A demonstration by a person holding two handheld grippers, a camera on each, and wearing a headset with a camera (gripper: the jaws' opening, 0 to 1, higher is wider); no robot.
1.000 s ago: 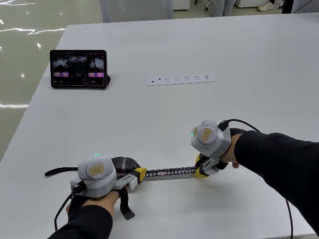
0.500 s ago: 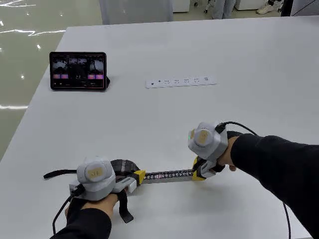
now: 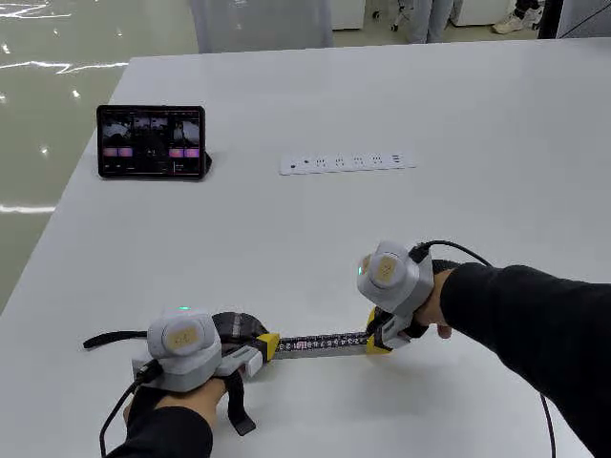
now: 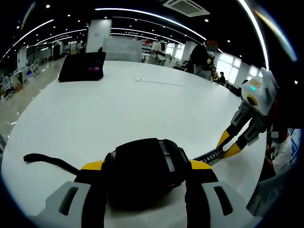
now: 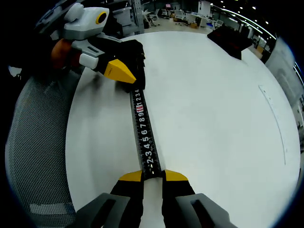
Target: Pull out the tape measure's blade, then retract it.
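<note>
The black tape measure case (image 3: 239, 326) rests on the white table, and my left gripper (image 3: 260, 347) is shut on it. In the left gripper view the case (image 4: 142, 171) sits between the yellow-tipped fingers (image 4: 92, 166). Its blade (image 3: 320, 343) runs right to my right gripper (image 3: 374, 342), which is shut on the blade's end. In the right gripper view the numbered blade (image 5: 144, 135) stretches from my right gripper (image 5: 153, 176) up to the case (image 5: 133, 53) in the left gripper (image 5: 118, 71). The case's black strap (image 3: 113, 336) trails left.
A tablet (image 3: 151, 141) stands at the back left, near the table's left edge (image 3: 38, 239). A white power strip (image 3: 348, 161) lies flat at mid-table. A black cable (image 3: 458, 250) loops behind the right hand. A mesh chair seat (image 5: 33, 142) lies beyond the table's edge.
My right gripper has edged left toward the case with the blade's end, so the drawn-out length of blade is a little shorter. The left gripper has stayed on the case.
</note>
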